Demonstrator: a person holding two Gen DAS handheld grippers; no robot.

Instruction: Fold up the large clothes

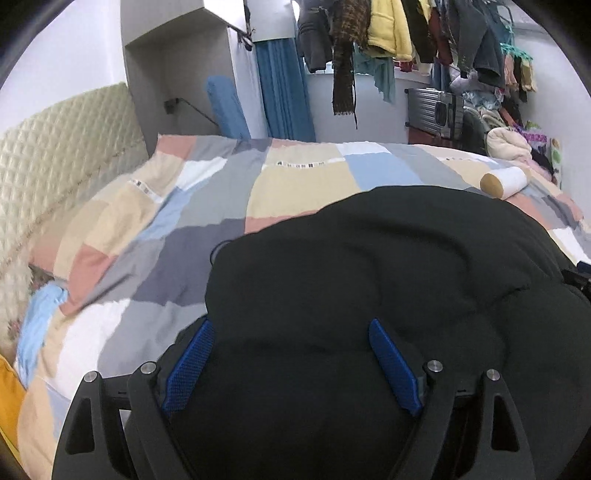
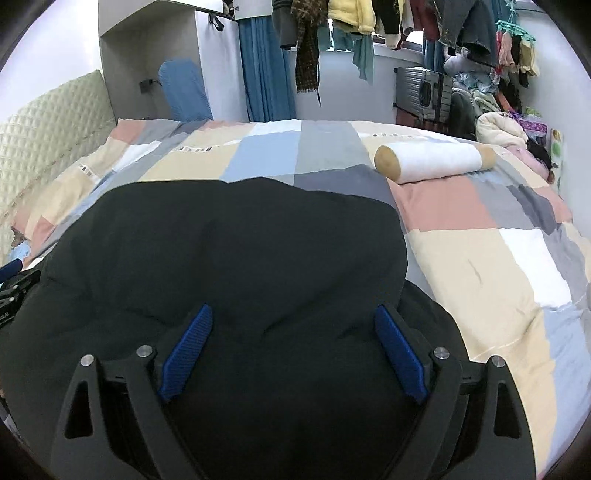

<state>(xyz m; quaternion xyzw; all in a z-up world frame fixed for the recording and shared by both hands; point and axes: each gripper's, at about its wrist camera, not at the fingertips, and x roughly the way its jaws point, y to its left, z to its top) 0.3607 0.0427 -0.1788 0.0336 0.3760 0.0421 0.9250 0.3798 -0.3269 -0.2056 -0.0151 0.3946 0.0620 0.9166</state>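
While I look down both wrist cameras, I have the quilted headboard (image 1: 55, 155) off at the far left edge, and the patchwork duvet (image 1: 207, 206) spreading across the bed from it. Coming right, my left gripper (image 1: 291, 362) stands with its blue pads (image 1: 188, 365) spread wide, and the black padded garment (image 1: 388, 266) lies bunched under and ahead of them; neither pad is pressing on the fabric that I can see, so I read it as holding nothing. Moving over to the right wrist view, the same black garment (image 2: 229, 240) sits as a puffy mound in the middle of the duvet (image 2: 480, 258), its far edge well short of the bed's far side. My right gripper (image 2: 295, 350) is likewise wide apart, blue pads (image 2: 399, 354) either side of the dark cloth and gripping nothing (a sliver of the other gripper's frame (image 2: 14, 291) shows at the left edge). Further right, a white bolster (image 2: 436, 162) with tan ends lies on the duvet, apart from the garment. Behind it hang clothes on a rail (image 2: 369, 22), with a grey suitcase (image 2: 424, 92) standing beneath.
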